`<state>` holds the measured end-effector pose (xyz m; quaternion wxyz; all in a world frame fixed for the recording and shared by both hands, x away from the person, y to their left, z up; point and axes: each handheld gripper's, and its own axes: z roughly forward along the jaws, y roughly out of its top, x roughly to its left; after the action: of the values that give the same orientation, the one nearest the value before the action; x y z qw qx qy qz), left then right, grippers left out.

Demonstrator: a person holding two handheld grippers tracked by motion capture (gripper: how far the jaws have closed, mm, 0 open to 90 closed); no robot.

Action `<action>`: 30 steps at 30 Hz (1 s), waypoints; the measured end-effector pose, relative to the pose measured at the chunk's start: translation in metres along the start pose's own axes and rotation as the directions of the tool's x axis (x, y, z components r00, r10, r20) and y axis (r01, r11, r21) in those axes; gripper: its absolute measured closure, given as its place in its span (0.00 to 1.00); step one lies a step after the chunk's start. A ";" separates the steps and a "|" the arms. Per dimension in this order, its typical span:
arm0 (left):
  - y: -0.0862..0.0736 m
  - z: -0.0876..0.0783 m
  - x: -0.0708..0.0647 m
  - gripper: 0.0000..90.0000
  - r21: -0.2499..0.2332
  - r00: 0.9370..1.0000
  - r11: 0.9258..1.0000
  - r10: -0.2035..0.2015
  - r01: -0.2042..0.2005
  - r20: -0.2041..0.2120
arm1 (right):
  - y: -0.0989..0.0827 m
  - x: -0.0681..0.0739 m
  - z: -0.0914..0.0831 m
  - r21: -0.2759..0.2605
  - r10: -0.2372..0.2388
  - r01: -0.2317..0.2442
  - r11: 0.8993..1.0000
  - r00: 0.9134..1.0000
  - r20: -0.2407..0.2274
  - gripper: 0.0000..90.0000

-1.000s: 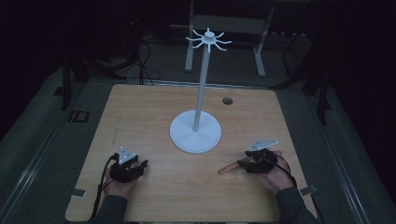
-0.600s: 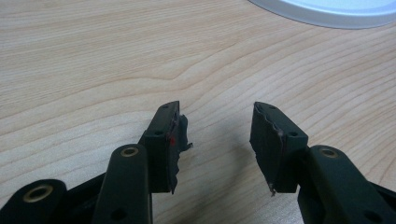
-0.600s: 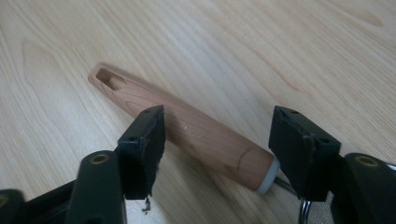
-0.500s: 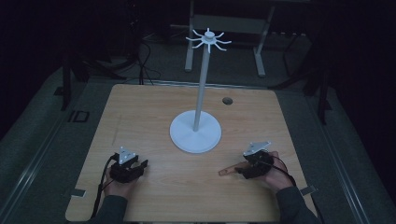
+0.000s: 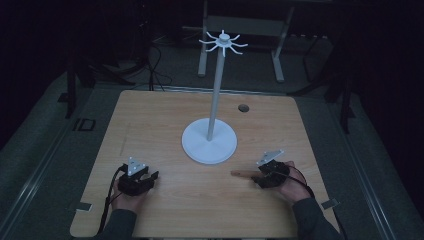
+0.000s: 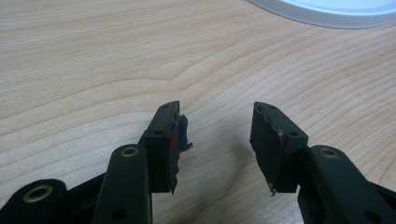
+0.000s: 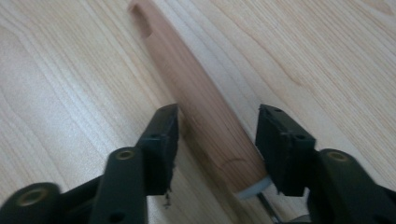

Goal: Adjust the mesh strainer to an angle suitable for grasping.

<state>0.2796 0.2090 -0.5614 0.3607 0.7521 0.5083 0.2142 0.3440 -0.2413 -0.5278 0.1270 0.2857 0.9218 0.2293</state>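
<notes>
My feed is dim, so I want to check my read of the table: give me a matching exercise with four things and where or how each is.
Things:
1. wooden handle
2. white stand
3. left gripper
4. dark round spot

States:
A. open over bare wood
B. upright at mid-table
C. lying flat between the right gripper's jaws
D. on the table's far side, right of the pole

Pairs: 1-C, 2-B, 3-A, 4-D

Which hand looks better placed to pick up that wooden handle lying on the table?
The right. The right gripper already straddles the wooden handle, jaws either side and just closing. The left gripper sits open over bare table, far across.
</notes>
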 end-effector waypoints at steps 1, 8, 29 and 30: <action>0.000 0.000 0.000 0.59 0.002 1.000 1.000 0.000 0.000 0.000 | 0.001 0.000 0.000 0.001 0.003 -0.003 1.000 1.000 0.001 0.59; 0.000 0.001 0.000 0.59 0.000 1.000 1.000 -0.001 0.001 0.002 | 0.009 -0.001 0.001 0.027 0.016 -0.016 0.999 1.000 -0.004 0.64; 0.000 0.001 0.000 0.58 0.005 1.000 1.000 0.002 -0.002 0.001 | 0.031 0.000 0.011 0.078 -0.107 0.104 0.992 0.993 0.042 0.54; 0.000 0.001 0.000 0.58 0.005 1.000 1.000 0.002 -0.002 0.000 | 0.031 -0.001 0.011 0.078 -0.100 0.096 0.992 0.994 0.044 0.54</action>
<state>0.2806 0.2091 -0.5618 0.3586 0.7535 0.5081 0.2131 0.3627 -0.2154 -0.5218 0.1492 0.2500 0.9395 0.1807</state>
